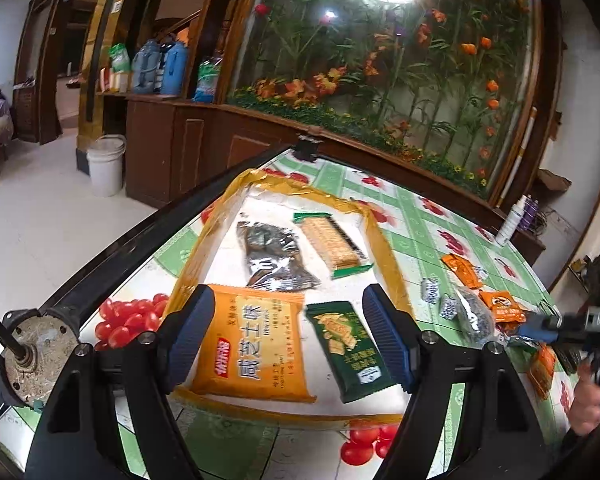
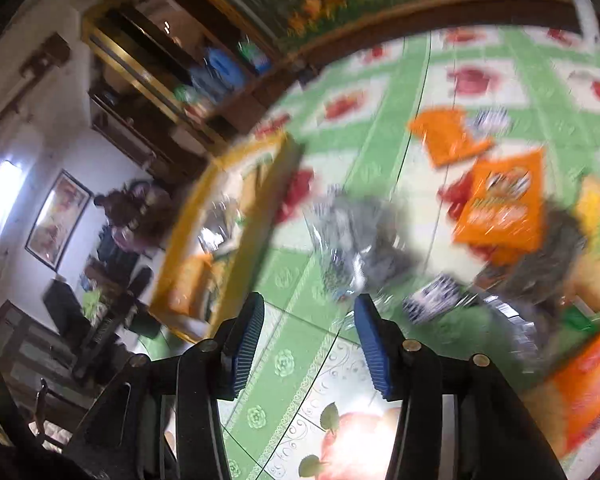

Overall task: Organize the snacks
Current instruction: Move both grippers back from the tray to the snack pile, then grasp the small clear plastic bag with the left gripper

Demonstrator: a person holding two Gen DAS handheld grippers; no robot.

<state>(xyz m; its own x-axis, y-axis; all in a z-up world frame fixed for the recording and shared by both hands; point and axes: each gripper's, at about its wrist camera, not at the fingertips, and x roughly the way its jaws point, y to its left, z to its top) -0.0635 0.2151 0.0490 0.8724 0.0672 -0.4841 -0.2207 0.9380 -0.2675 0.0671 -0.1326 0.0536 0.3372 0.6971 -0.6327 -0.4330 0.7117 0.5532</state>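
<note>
1. Surface: a table (image 1: 428, 220) under a green-and-white checked cloth with fruit prints. A dark wooden cabinet (image 1: 188, 148) and a glass case of artificial flowers (image 1: 380, 64) stand behind it, and a white bucket (image 1: 106, 164) is on the floor at upper left.
2. Left wrist view, nearest: the left gripper (image 1: 288, 336) has its jaws spread wide with nothing between the pads. It hovers over a shallow tray (image 1: 384, 240) edged in yellow tape.
3. In the tray, bottom centre: an orange packet (image 1: 252, 344), long axis running up-frame, and just right of it a dark green packet (image 1: 350, 350), tilted toward upper left.
4. Farther in: a silver-black packet (image 1: 270, 256) and a cracker packet (image 1: 332, 244), both slanting from upper left to lower right.
5. Only this view shows the tray's contents sharply. It also shows the right gripper (image 1: 532, 330) entering from the right edge, among loose snacks outside the tray.
6. Right wrist view, blurred: the right gripper (image 2: 310, 340) is partly open and grips nothing. A clear bag of dark pieces (image 2: 352, 240) lies just ahead of its tips, with orange sachets (image 2: 500, 204) beyond at right.
</note>
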